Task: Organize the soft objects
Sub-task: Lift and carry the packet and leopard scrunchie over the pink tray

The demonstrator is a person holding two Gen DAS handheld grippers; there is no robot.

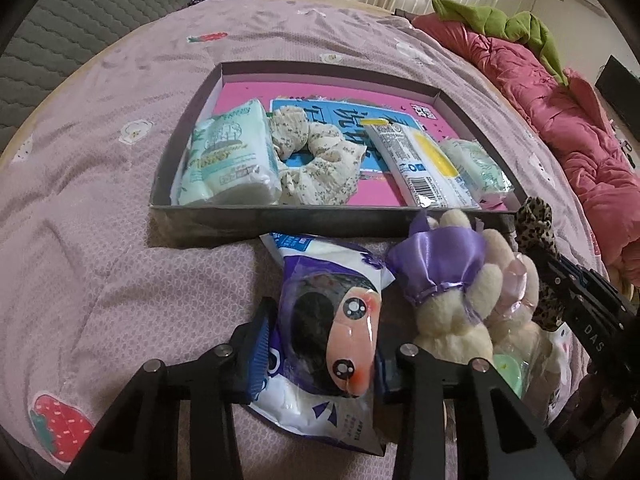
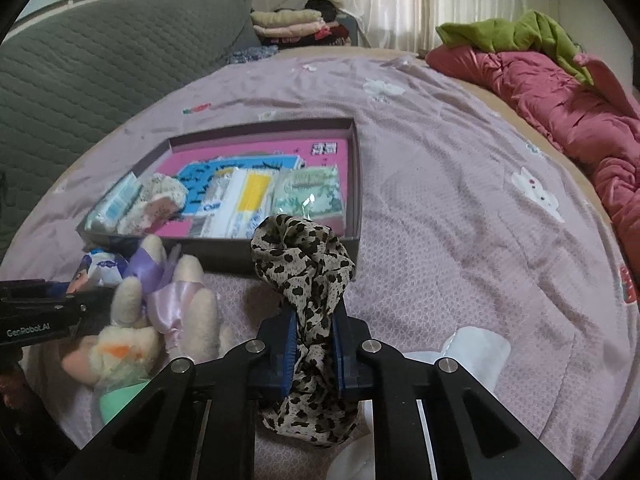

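Observation:
A shallow dark box (image 1: 280,216) (image 2: 356,184) with a pink floor sits on the bed and holds tissue packs (image 1: 228,152), a floral scrunchie (image 1: 316,156) and a white-and-yellow packet (image 1: 424,164). My left gripper (image 1: 320,352) is shut on a white-and-purple cartoon tissue pack (image 1: 332,320) lying in front of the box. My right gripper (image 2: 314,344) is shut on a leopard-print scrunchie (image 2: 308,268), held above the bedspread near the box's front right corner; it also shows in the left wrist view (image 1: 536,232). Plush rabbits in purple and pink dresses (image 1: 452,300) (image 2: 160,312) lie between the two grippers.
The lilac bedspread (image 2: 460,200) covers the bed. A red quilt (image 2: 580,120) with green cloth (image 2: 512,32) lies along the right. A grey quilted headboard (image 2: 100,64) and folded clothes (image 2: 296,24) are at the back. White flat items (image 2: 472,348) lie by my right gripper.

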